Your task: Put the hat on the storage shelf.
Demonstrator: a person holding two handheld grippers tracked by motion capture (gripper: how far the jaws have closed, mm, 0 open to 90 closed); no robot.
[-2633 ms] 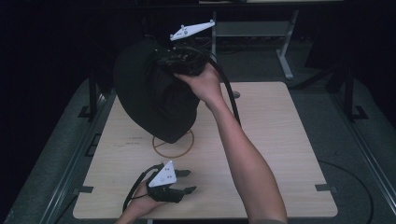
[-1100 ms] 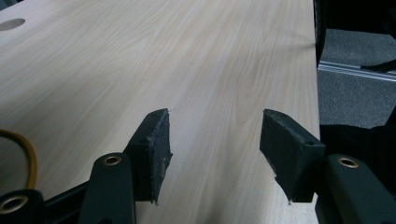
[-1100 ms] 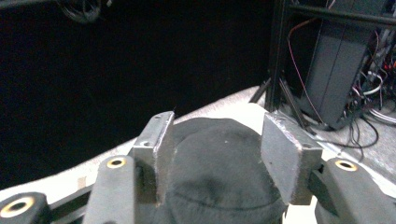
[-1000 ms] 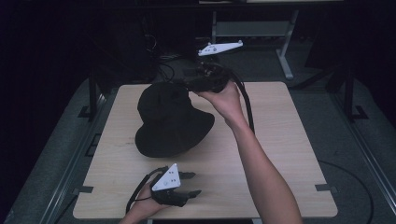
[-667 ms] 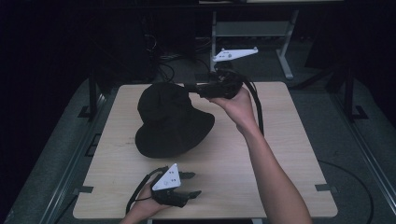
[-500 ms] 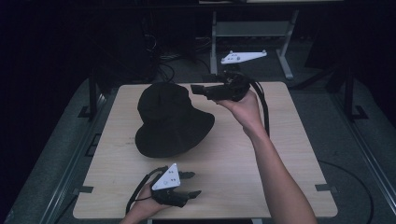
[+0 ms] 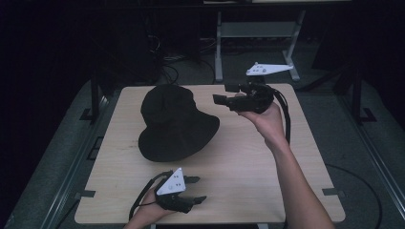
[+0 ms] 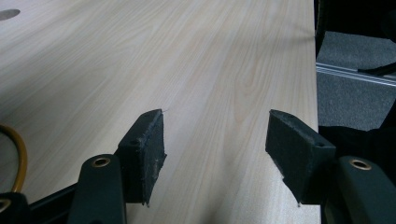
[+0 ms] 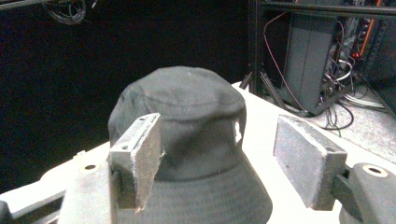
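Observation:
A black bucket hat [image 7: 174, 121] lies crown up on the wooden table [image 7: 248, 162], left of centre; the right gripper view shows the hat [image 9: 187, 140] with a small white mark on its crown. My right gripper [image 7: 223, 94] hovers above the table's far right part, to the right of the hat, open and empty, its jaws pointing left at the hat. My left gripper [image 7: 197, 189] rests on the table near the front edge, open, nothing between its pads [image 8: 142, 156].
A yellow ring's edge [image 8: 18, 154] shows at the left of the left gripper view. Behind the table stand a metal frame [image 7: 258, 33] and cabling [image 9: 336, 60]. Dark floor surrounds the table; its right edge [image 8: 316, 93] is close to my left gripper.
My right gripper lowered the hat onto the table over the ring, let go of it and drew away to the right. The left gripper stayed put.

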